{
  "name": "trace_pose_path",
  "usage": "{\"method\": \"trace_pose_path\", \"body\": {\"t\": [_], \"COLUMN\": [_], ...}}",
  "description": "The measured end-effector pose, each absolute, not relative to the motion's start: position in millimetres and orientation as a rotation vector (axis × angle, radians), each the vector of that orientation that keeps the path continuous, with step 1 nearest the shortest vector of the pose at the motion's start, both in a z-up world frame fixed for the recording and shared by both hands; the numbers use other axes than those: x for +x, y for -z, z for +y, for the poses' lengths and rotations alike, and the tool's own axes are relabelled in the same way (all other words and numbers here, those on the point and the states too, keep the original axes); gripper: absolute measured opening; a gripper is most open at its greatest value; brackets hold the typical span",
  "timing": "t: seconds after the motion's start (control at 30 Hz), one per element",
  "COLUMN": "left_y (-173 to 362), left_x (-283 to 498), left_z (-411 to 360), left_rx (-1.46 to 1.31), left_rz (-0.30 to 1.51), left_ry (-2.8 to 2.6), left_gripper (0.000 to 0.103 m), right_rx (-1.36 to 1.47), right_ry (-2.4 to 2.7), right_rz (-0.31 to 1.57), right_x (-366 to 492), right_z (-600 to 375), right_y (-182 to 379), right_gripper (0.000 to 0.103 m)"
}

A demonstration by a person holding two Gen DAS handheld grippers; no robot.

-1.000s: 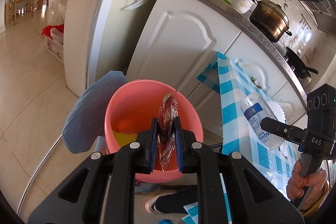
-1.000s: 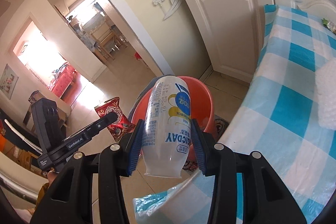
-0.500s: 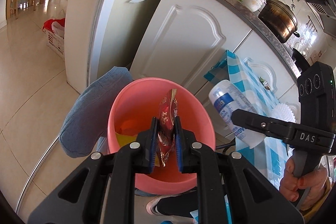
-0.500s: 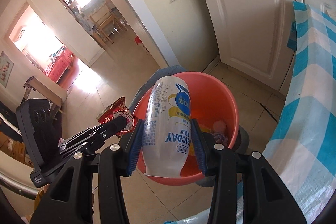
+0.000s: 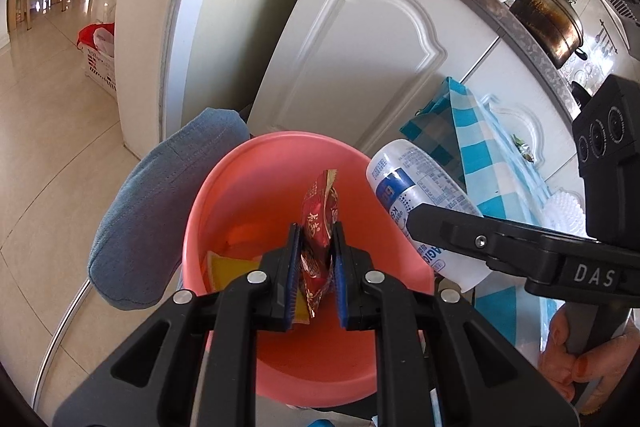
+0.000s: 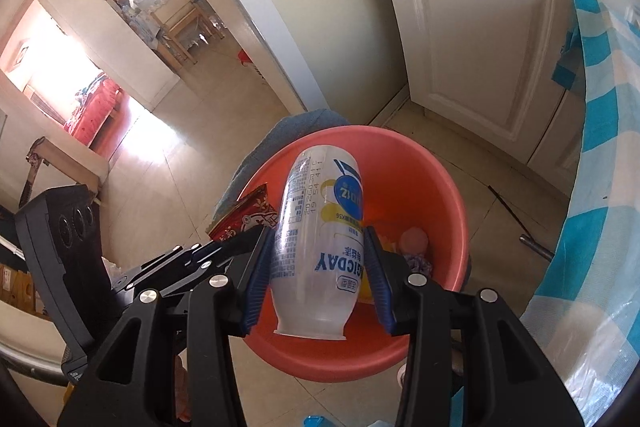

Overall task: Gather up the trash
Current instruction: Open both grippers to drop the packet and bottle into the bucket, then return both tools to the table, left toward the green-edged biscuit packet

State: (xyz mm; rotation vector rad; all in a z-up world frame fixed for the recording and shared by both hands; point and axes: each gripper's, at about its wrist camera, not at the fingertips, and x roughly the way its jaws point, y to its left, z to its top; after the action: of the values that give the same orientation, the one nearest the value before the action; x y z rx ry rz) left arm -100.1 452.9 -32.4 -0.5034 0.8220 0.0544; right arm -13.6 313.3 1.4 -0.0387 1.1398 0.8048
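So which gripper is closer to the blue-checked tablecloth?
Right. The right gripper, holding the white bottle, hangs between the pink bucket and the tablecloth. The left gripper, holding the red wrapper, is over the bucket, farther away.

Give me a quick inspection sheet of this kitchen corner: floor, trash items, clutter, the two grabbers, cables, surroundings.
Surface: beige tiled floor; blue checked tablecloth at the side.
Job's things: pink bucket on the floor, scraps inside; red snack wrapper; white plastic bottle.
Clutter: blue denim cloth beside the bucket; white basket further off.
Grippers: left gripper shut on the wrapper, right gripper shut on the bottle, both above the bucket.
Cables: nothing seen.
Surroundings: white cabinet doors, pot on the counter, open doorway.
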Motion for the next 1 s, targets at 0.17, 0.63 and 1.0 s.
{"method": "trace_pose_path", "body": {"t": [0.17, 0.63, 1.0], "left_y": [42.8, 2.8, -39.4], "left_x": [-90.1, -123.0, -157.4], "left_z": [452.6, 447.6, 433.9], "left_rx": [-0.488, -0.487, -0.537], "left_rz": [0.862, 0.708, 0.594], "left_ry": [-0.054, -0.108, -0.05], "left_gripper": [0.02, 0.091, 0.095], "right_rx": [-0.012, 0.206, 0.334], "right_ry": [-0.76, -0.784, -0.759], "right_rz": [1.134, 1.008, 0.628], "right_x": [-10.1, -19.8, -59.6], "right_z": [309.0, 242.1, 140.4], "right_y": [-1.6, -28.8, -93.8], "right_gripper": [0.065, 0.09, 0.098]}}
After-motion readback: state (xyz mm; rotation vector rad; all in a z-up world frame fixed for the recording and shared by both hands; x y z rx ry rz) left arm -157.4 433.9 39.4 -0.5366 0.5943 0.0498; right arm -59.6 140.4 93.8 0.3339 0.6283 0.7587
